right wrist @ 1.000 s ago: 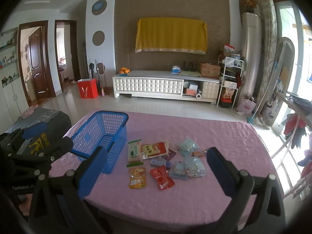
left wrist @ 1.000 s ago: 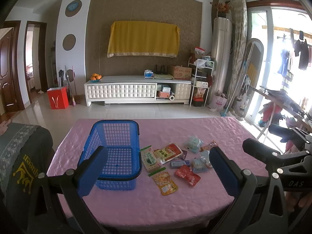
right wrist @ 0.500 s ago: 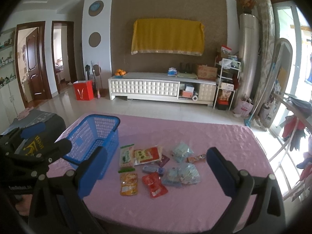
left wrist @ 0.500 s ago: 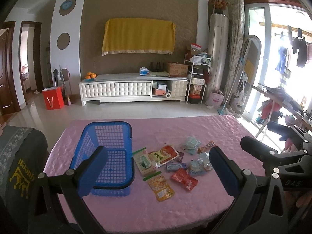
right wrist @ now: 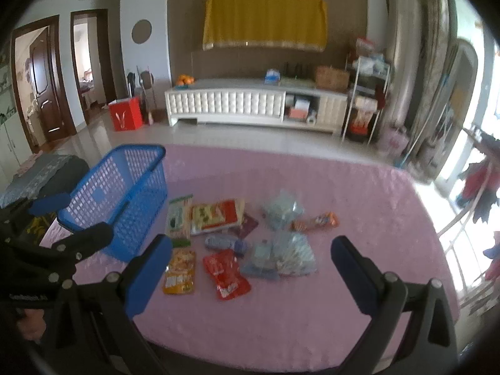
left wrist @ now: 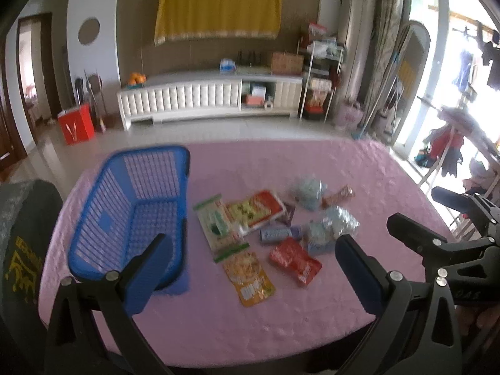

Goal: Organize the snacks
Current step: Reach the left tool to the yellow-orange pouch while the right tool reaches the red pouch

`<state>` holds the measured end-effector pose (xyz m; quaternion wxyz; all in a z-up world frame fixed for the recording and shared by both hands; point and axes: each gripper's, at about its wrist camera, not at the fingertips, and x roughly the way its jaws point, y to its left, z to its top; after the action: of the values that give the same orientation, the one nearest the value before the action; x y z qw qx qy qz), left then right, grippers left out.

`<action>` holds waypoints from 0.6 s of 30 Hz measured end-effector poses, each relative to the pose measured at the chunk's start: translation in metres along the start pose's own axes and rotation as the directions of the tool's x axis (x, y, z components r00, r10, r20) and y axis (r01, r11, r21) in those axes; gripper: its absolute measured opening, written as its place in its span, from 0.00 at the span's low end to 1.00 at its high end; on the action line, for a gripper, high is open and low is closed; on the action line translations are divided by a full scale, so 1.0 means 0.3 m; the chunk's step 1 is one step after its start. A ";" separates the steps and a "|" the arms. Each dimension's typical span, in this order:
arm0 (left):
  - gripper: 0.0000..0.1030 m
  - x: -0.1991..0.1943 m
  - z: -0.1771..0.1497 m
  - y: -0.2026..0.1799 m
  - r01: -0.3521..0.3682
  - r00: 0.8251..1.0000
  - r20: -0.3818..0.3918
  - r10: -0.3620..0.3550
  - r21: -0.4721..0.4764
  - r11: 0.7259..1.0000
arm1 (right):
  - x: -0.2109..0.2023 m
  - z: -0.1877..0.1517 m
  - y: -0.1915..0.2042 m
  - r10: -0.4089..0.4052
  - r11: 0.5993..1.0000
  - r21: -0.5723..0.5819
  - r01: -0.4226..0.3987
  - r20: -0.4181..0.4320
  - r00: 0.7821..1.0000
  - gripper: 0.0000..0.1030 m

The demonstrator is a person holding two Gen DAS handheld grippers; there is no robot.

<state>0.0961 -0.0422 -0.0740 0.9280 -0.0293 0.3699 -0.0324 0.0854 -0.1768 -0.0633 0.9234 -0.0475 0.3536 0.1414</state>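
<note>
1. Both grippers are raised above the near edge of the table (left wrist: 312, 337), clear of every item. The left gripper (left wrist: 250, 268) has its jaws spread wide and holds nothing; the right gripper (right wrist: 250, 272) is likewise spread wide and empty.
2. Snacks lie loose in a cluster on the pink tablecloth, just right of the blue basket (left wrist: 131, 212). None is visible inside the basket, whose mesh floor shows bare.
3. Nearest the grippers are an orange packet (right wrist: 179, 272) and a red packet (right wrist: 226, 273), side by side and apart from each other. Behind them lie a green-and-white packet (right wrist: 178, 218) close by the basket wall, a red-and-yellow packet (right wrist: 217, 215), and clear bags of pale blue items (right wrist: 281, 256).
4. Assessment: sorting has not begun; this is the approach stage before a first pick.
5. Next move, as judged: lower one gripper onto a near, isolated flat packet, close on an edge, then carry it over the basket rim. Flat packets lying flush on cloth may resist a clean grip.
</note>
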 end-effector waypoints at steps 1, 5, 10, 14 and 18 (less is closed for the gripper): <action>1.00 0.026 -0.005 -0.001 -0.002 1.000 -0.023 0.002 0.000 1.000 | 0.022 -0.008 -0.008 0.004 1.000 0.005 -0.004 -0.017 1.000 1.00; 1.00 0.143 -0.040 -0.014 -0.017 0.993 -0.116 0.019 0.016 1.000 | 0.122 -0.046 -0.037 0.012 1.000 0.019 -0.010 -0.097 0.995 1.00; 0.98 0.269 -0.079 -0.018 -0.038 0.975 -0.218 0.038 0.007 0.999 | 0.246 -0.100 -0.075 0.023 0.999 0.040 -0.015 -0.197 0.980 1.00; 0.95 0.371 -0.114 -0.016 -0.050 0.952 -0.302 0.048 -0.001 0.999 | 0.323 -0.139 -0.093 0.042 0.998 0.049 -0.030 -0.258 0.965 1.00; 0.90 0.460 -0.149 -0.010 -0.045 0.932 -0.360 0.030 -0.033 0.998 | 0.406 -0.185 -0.103 0.047 0.998 0.055 -0.032 -0.315 0.948 1.00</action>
<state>0.1651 -0.0578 -0.2005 0.8444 -0.0346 0.5345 -0.0119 0.1456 -0.1889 -0.1863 0.8529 -0.0398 0.5009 0.1418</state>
